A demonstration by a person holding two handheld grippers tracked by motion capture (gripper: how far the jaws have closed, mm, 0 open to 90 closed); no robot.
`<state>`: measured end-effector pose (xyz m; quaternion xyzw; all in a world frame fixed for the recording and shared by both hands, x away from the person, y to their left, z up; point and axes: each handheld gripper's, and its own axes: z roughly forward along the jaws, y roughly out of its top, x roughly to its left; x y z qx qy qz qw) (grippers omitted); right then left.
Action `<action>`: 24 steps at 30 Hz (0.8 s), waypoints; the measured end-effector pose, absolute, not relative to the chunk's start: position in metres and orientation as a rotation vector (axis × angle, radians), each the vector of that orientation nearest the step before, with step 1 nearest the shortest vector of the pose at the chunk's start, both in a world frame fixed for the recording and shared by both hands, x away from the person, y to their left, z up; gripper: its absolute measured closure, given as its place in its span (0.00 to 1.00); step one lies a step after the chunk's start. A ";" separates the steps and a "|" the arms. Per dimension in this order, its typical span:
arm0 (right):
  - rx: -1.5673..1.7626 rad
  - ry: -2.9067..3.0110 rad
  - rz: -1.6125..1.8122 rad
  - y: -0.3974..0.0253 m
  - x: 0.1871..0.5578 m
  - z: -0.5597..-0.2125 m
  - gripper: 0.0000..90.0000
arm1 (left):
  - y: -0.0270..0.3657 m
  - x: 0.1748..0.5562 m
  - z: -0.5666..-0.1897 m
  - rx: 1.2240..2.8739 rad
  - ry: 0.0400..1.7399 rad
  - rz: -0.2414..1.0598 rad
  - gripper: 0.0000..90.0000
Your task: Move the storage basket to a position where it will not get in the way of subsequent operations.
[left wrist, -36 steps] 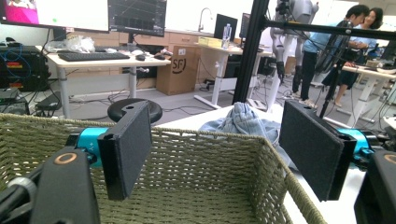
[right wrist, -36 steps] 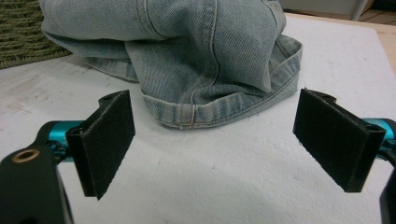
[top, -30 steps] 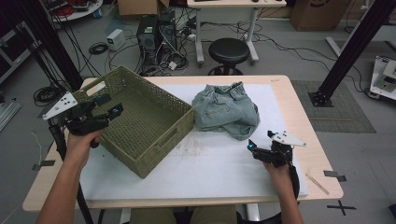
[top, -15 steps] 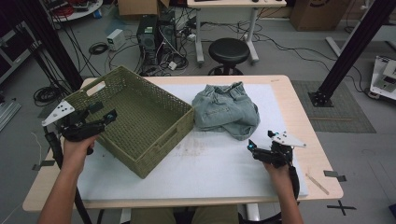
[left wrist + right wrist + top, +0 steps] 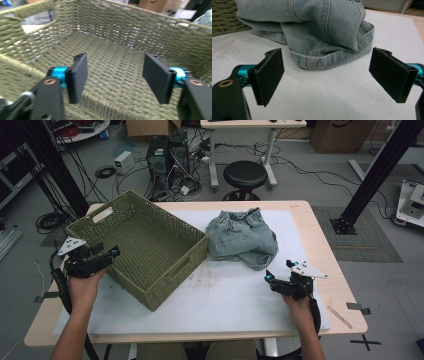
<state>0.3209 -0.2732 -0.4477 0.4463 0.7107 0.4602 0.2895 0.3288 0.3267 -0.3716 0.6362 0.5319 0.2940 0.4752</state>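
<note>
A crumpled pair of light blue jeans (image 5: 242, 239) lies on the white mat, right of a woven olive-green basket (image 5: 145, 247). My left gripper (image 5: 112, 254) hovers at the basket's left rim, open, pointing into the bare basket (image 5: 112, 47) with nothing between its jaws. My right gripper (image 5: 268, 277) rests low over the mat just in front of the jeans, open. In the right gripper view the jeans' hem (image 5: 324, 61) lies a short way beyond the open gripper (image 5: 325, 77).
The white mat (image 5: 235, 295) covers most of the wooden table (image 5: 335, 270). A black stool (image 5: 245, 172), a computer tower and cables stand on the floor behind the table. A black frame leg (image 5: 370, 175) rises at the right.
My left gripper has drawn back to the left and lower, from over the basket's inside to its left rim. The right gripper has stayed in place.
</note>
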 end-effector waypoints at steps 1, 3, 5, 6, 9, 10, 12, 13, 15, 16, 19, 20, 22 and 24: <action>1.196 1.896 1.228 -0.273 0.321 -0.448 0.14 | 0.326 0.327 -0.371 1.572 1.304 0.748 0.44; 1.196 1.897 1.229 -0.273 0.321 -0.448 0.14 | 0.326 0.326 -0.371 1.591 1.302 0.777 0.49; 1.199 1.897 1.229 -0.273 0.321 -0.448 0.14 | 0.329 0.325 -0.371 1.593 1.299 0.786 0.55; 1.198 1.898 1.228 -0.273 0.321 -0.448 0.14 | 0.331 0.324 -0.371 1.601 1.299 0.796 0.59; 1.199 1.898 1.227 -0.273 0.321 -0.448 0.14 | 0.333 0.323 -0.369 1.577 1.312 0.777 0.65; 1.200 1.898 1.227 -0.273 0.321 -0.448 0.14 | 0.333 0.323 -0.369 1.565 1.318 0.771 0.65; 1.199 1.897 1.226 -0.273 0.321 -0.448 0.14 | 0.331 0.323 -0.368 1.536 1.340 0.755 0.62; 1.200 1.897 1.226 -0.273 0.321 -0.448 0.14 | 0.330 0.322 -0.368 1.526 1.351 0.770 0.59; 1.200 1.896 1.226 -0.273 0.321 -0.448 0.14 | 0.326 0.320 -0.365 1.510 1.370 0.847 0.48; 1.197 1.896 1.226 -0.273 0.321 -0.448 0.14 | 0.327 0.320 -0.364 1.501 1.370 0.857 0.48; 1.197 1.897 1.226 -0.273 0.321 -0.448 0.14 | 0.332 0.319 -0.363 1.490 1.423 0.883 0.48; 1.205 1.899 1.227 -0.273 0.321 -0.448 0.14 | 0.335 0.320 -0.364 1.484 1.446 0.881 0.47; 1.198 1.898 1.226 -0.274 0.321 -0.448 0.14 | 0.337 0.321 -0.364 1.483 1.463 0.871 0.47; 1.201 1.899 1.228 -0.273 0.321 -0.448 0.14 | 0.342 0.325 -0.369 1.491 1.514 0.829 0.47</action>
